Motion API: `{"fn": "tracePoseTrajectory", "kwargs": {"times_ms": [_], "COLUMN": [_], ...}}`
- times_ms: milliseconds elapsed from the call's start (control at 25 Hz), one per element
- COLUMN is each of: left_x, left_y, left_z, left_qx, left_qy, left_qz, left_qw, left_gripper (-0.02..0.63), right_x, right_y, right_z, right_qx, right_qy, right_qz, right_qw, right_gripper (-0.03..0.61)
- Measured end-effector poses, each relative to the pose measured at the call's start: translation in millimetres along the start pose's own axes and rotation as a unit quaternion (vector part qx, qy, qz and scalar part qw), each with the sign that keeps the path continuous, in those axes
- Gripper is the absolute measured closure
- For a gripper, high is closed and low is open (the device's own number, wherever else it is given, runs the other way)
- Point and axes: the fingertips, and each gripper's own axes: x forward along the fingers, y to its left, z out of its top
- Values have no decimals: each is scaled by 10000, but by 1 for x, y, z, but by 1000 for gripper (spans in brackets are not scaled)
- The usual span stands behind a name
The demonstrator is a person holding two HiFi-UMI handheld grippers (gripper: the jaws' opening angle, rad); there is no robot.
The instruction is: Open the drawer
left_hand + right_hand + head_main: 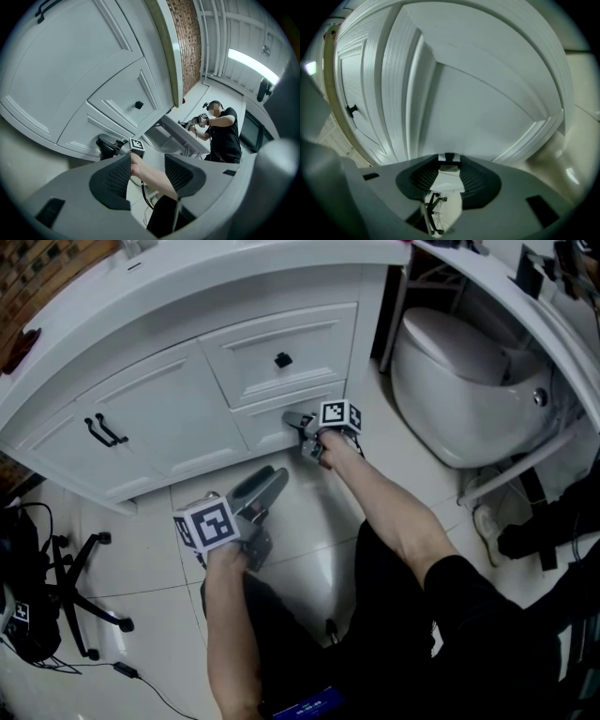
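Right gripper view: the right gripper (449, 161) fills the lower field, its fingers drawn in on a small dark knob (449, 156) at their tips. The knob is mostly covered and its shape is hard to make out. Behind it, the white panel of the lower drawer (487, 103) lies blurred and very near.

Head view: the right gripper (292, 420) hides that knob entirely. The lower drawer (267, 427) sits flush in the white vanity (187, 296), below the upper drawer (248, 367), and appears closed. The left gripper (279, 474) hangs over the tiled floor (309, 521), apart from the vanity.

Left gripper view: its fingers (112, 180) stand apart, with only the person's forearm (150, 176) visible beyond them.

A toilet (459, 381) stands just right of the vanity, and a chair base (80, 587) stands at the left.
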Motion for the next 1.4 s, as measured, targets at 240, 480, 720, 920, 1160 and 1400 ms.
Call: {"fn": "tracePoseTrajectory", "kwargs": {"times_ms": [240, 480, 720, 920, 1160, 1400], "left_x": [-1, -8, -12, -14, -18, -27], "left_y": [0, -2, -8, -13, -27, -43], "left_z": [-2, -3, -1, -6, -9, -13], "left_qx": [-19, -6, 48, 18, 108, 189], "left_qy": [-8, -60, -97, -94, -106, -161], "left_qz": [43, 96, 67, 68, 37, 16], "left_qw": [10000, 9999, 9999, 9999, 9999, 9997], "left_gripper": [393, 393, 393, 393, 393, 393], "right_x": [-1, -4, -9, -14, -20, -28], "right_y": [1, 1, 1, -1, 0, -3], "right_z": [-2, -4, -12, -22, -28, -37], "right_qx": [-24, 10, 41, -25, -138, -201], "right_qy": [60, 36, 183, 279, 336, 430], "right_qz": [-83, -141, -178, -275, -376, -479], "right_qw": [9999, 9999, 9997, 9992, 9986, 9977], "right_gripper": [414, 416, 416, 416, 416, 416]}}
